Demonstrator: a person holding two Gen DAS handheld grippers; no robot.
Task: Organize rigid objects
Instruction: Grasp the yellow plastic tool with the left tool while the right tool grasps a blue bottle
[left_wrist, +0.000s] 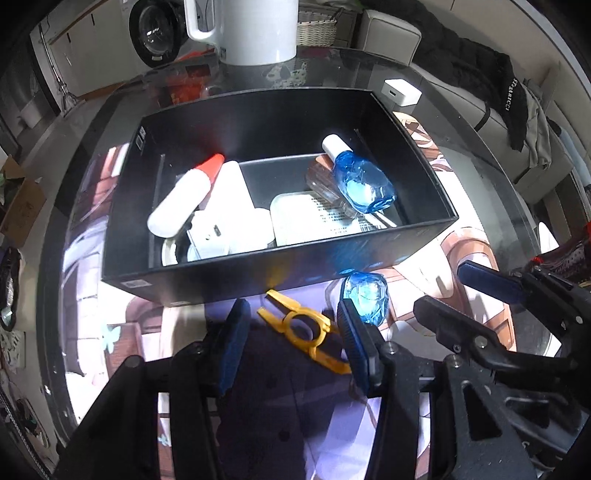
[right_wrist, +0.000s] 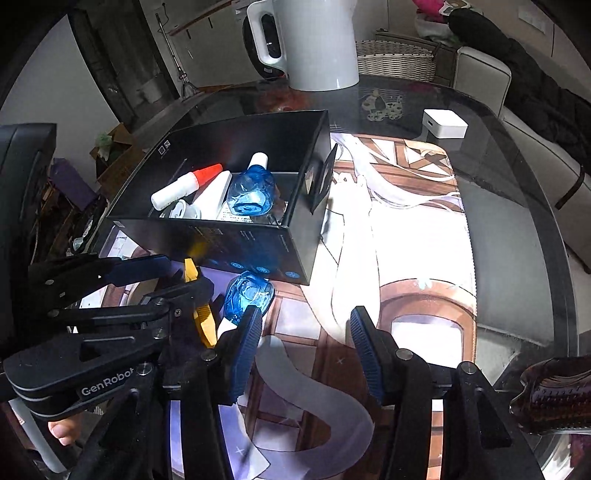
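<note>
A black open box (left_wrist: 258, 267) (right_wrist: 258, 254) stands on the printed mat. Inside lie a white bottle with a red cap (left_wrist: 184, 199) (right_wrist: 184, 184), a blue bottle with a white cap (left_wrist: 360, 181) (right_wrist: 251, 192) and several white items. A yellow clip (left_wrist: 301, 325) (right_wrist: 205, 321) lies on the mat in front of the box, between my left gripper's (left_wrist: 291, 332) open fingers. A second blue bottle (left_wrist: 365, 295) (right_wrist: 247, 295) lies beside the clip, against the left gripper's right finger. My right gripper (right_wrist: 306, 328) is open and empty over the mat, right of that bottle.
A white kettle (left_wrist: 251, 29) (right_wrist: 314, 40) stands behind the box. A small white cube (left_wrist: 400, 92) (right_wrist: 445, 123) sits at the back right. A dark brown brush (right_wrist: 557, 395) lies at the table's right edge. A wicker basket (right_wrist: 395, 59) is behind the table.
</note>
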